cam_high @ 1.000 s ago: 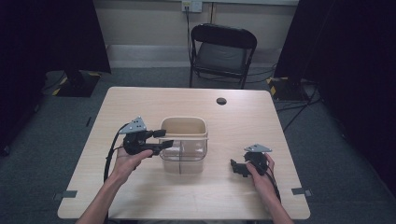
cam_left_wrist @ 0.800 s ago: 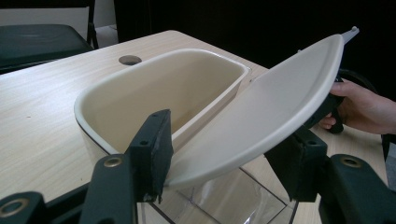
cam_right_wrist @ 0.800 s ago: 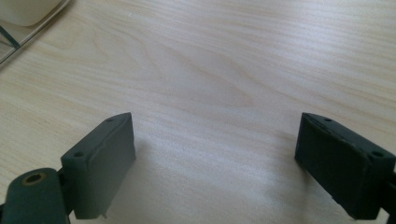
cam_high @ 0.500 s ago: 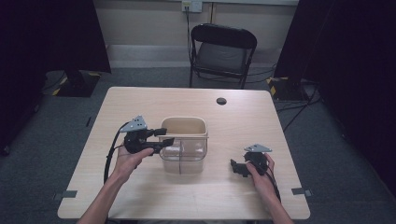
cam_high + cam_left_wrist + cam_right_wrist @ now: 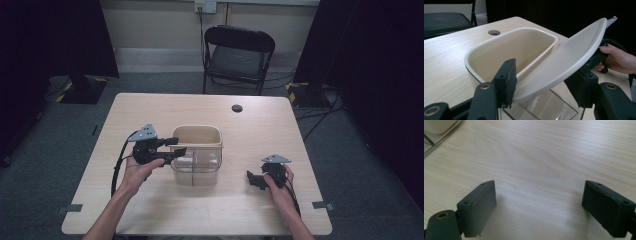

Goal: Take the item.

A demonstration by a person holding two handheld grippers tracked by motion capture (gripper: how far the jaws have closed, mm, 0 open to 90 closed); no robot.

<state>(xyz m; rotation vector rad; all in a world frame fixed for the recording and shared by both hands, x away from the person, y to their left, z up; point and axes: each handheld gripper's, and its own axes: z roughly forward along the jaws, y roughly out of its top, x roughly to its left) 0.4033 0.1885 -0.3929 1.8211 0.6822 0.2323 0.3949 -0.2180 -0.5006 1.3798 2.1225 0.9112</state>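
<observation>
**Lidded bin at table centre, left tongs at its lid**

Pale wood-grain table (image 5: 150, 210) with a round cable hole (image 5: 237, 108) near the far edge; grey carpet around it, black folding chair (image 5: 239, 56) behind, dark curtains at both sides.

Left: person's left hand (image 5: 140, 170) holds the left gripper (image 5: 175, 147), black, with a grey three-cornered plate on top. Jaws point toward the bin and stand wide apart. In the left gripper view the tilted cream plastic lid (image 5: 564, 62) lies between them, one edge raised; the left pad (image 5: 506, 82) touches or nearly touches the lid's rim. Firm contact: cannot tell.

Centre: clear plastic rectangular bin (image 5: 197, 165) with a cream inner tray (image 5: 197, 137) seated at its top, standing on the table mid-way between the hands.

Right: right hand (image 5: 280, 187) rests the right gripper (image 5: 252, 179) low over bare tabletop, well apart from the bin. Jaws spread wide, holding nothing.
</observation>
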